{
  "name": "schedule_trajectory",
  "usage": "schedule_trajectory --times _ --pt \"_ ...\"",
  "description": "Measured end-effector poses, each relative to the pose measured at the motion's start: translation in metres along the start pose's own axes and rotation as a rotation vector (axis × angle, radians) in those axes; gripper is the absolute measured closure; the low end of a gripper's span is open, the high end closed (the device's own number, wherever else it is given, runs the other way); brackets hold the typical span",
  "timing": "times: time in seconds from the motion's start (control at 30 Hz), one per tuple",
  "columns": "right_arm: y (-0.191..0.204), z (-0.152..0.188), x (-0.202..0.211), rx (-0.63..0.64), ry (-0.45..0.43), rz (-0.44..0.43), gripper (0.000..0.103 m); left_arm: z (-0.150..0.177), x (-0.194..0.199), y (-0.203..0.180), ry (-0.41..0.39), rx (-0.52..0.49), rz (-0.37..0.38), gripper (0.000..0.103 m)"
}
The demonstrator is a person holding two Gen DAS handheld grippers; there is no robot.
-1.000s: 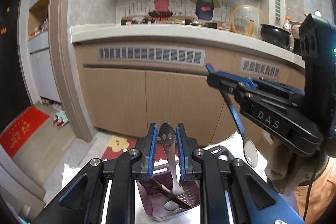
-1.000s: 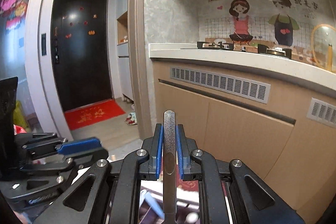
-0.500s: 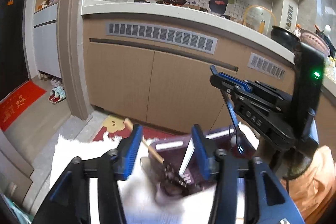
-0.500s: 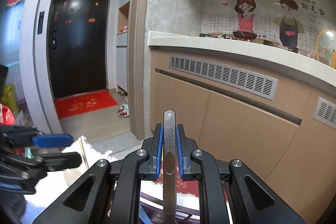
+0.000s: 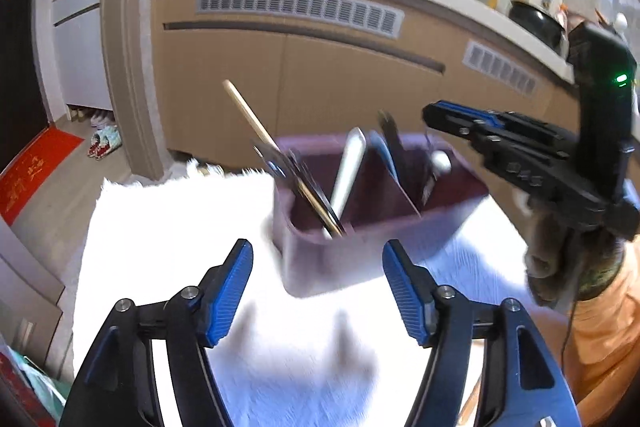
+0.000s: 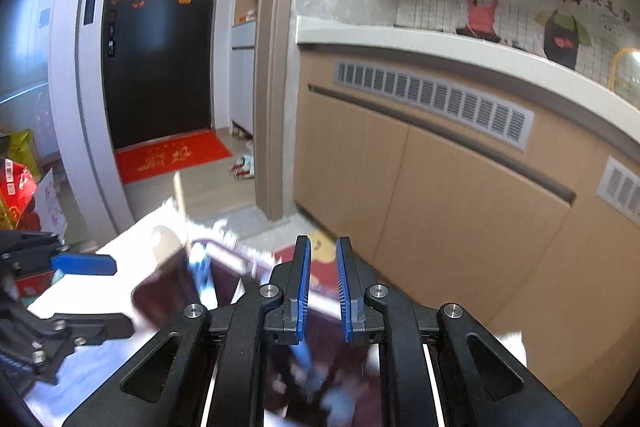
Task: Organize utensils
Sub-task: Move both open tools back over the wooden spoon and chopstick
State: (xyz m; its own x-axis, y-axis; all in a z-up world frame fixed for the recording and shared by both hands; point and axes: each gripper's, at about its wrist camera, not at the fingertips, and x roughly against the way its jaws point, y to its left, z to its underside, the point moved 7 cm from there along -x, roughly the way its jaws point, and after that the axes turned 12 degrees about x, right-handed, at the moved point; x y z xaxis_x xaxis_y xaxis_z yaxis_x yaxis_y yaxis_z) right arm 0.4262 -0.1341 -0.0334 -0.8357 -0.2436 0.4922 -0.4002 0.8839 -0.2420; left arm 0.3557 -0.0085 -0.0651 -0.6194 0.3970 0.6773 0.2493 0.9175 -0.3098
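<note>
- Now the left gripper (image 5: 317,267), black with blue ribbed pads, has just been opening — its jaws stand wide with nothing between them, above a white fluffy cloth (image 5: 168,247).
- Just beyond its fingertips stands the dark purple plastic utensil holder (image 5: 372,227) on that cloth, split by a divider into compartments.
- Leaning in the holder's left compartment: a pale wooden chopstick (image 5: 248,115), a silver metal utensil handle (image 5: 350,171) and a dark flat utensil beside them; motion blur hides their lower ends.
- In the right compartment lean a blue-handled utensil (image 5: 386,155) and a dark handle, also blurred.
- The right gripper (image 6: 323,291) has its blue pads slightly apart — a narrow gap, and nothing is pinched there; in the right wrist view a blurred blue handle (image 6: 304,359) lies below it inside the holder (image 6: 160,291).
- Seen from the left wrist, the right gripper (image 5: 430,113) hovers over the holder's right end, held in a gloved hand (image 5: 560,251) with an orange sleeve.
- Behind run tan kitchen cabinets (image 5: 320,75) under a white counter.
</note>
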Motion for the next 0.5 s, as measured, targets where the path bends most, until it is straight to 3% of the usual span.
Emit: schedule_trajectory --times 0.03,0.2,0.37,0.5 --pt "0.001 0.008 0.008 -0.009 0.023 -0.006 0.086 0.006 0.0 -0.004 0.013 -0.014 0.003 0.039" --pt "0.0 0.059 0.048 -0.031 0.155 0.006 0.062 0.044 -0.007 -0.04 0.108 -0.098 0.056 0.037" --pt "-0.012 0.122 0.086 -0.108 0.29 0.08 0.058 0.085 -0.012 -0.097 0.219 -0.266 0.178 0.035" --pt "-0.025 0.174 0.113 -0.201 0.373 0.158 0.058 0.109 -0.02 -0.141 0.253 -0.414 0.203 0.035"
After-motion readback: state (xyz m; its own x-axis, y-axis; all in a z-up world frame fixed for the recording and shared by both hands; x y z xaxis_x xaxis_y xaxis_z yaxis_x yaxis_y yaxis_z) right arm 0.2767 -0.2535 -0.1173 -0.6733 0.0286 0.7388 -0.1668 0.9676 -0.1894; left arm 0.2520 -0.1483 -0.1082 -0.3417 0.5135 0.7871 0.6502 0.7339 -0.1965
